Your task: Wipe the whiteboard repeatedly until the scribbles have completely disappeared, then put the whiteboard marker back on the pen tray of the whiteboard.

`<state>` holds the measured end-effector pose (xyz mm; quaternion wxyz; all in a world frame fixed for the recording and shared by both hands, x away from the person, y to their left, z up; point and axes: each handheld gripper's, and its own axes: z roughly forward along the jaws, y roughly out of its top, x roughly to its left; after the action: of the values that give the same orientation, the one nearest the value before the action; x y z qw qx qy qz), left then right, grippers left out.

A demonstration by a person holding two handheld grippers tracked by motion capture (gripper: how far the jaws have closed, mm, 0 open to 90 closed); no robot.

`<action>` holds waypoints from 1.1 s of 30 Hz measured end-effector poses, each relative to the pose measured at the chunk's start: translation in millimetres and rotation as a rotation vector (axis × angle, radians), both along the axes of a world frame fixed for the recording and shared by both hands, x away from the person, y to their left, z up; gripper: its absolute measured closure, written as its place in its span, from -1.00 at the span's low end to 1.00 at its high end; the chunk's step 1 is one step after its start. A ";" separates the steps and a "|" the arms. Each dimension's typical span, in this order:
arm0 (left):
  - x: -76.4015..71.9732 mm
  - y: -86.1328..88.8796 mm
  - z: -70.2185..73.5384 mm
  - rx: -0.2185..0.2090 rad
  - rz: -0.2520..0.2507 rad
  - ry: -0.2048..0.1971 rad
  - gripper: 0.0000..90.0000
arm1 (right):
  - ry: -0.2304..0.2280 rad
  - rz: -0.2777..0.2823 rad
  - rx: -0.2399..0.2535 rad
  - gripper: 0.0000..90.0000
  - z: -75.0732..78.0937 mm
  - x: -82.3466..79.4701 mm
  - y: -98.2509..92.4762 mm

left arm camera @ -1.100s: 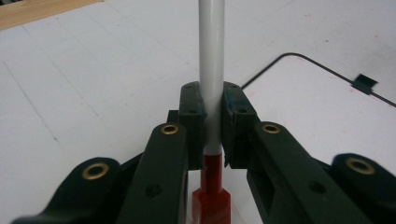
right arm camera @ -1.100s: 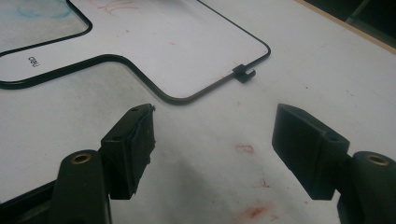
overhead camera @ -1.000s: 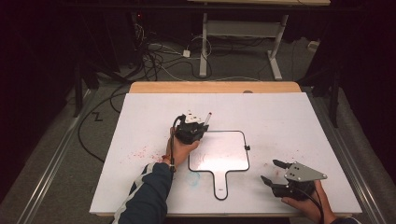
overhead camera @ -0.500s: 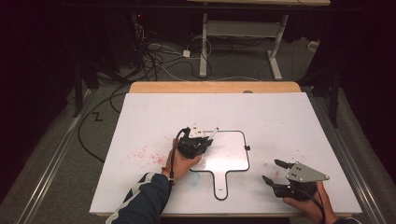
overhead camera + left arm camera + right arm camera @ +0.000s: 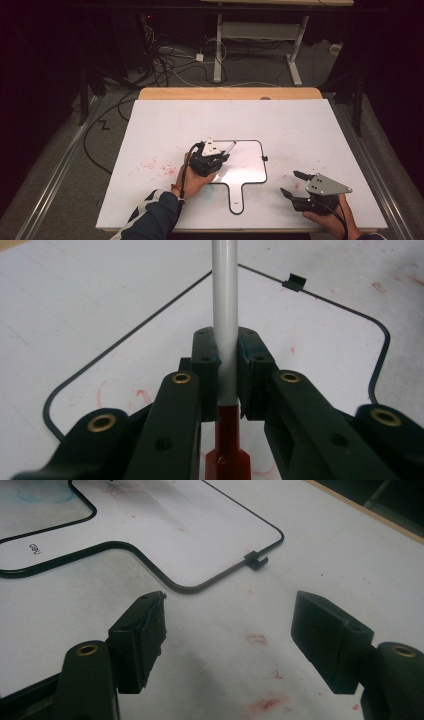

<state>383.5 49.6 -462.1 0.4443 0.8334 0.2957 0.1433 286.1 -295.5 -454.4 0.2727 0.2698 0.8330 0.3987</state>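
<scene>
The left gripper (image 5: 227, 375) clamps a marker (image 5: 224, 315) pointing along its jaws over the whiteboard (image 5: 250, 167); the right gripper (image 5: 230, 630) gapes empty.

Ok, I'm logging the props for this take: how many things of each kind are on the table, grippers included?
Whiteboard: 1
Marker: 1
Grippers: 2, the left gripper shut on the marker, the right gripper open
Total: 4

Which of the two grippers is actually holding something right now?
The left gripper, shut on a grey marker over the small whiteboard. The right gripper stands open, holding nothing.
</scene>
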 end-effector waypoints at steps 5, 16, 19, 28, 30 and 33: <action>-4.6 6.8 5.6 -0.021 0.004 -0.018 0.75 | 0.007 -0.015 0.004 -0.31 -0.5 2.2 -0.3; -9.6 13.2 8.0 -0.030 0.011 -0.039 0.75 | 0.006 -0.014 0.030 -0.30 1.4 8.1 7.5; -11.9 13.7 11.3 -0.041 0.012 -0.048 0.75 | 0.006 -0.008 0.039 -0.30 1.9 9.4 10.6; -21.0 10.7 16.3 -0.041 -0.002 -0.076 0.75 | 0.030 0.003 0.106 -0.20 9.6 14.7 17.9; -23.7 10.4 16.6 -0.042 0.001 -0.078 0.74 | 0.031 0.005 0.131 -0.17 16.3 17.6 22.1; -25.7 11.1 18.9 -0.053 0.002 -0.087 0.74 | 0.058 0.040 0.186 -0.14 28.6 25.9 32.5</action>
<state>357.7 60.7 -443.1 0.4784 0.8142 0.2804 0.1722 312.0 -262.9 -425.8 0.2143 0.2887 0.8052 0.4716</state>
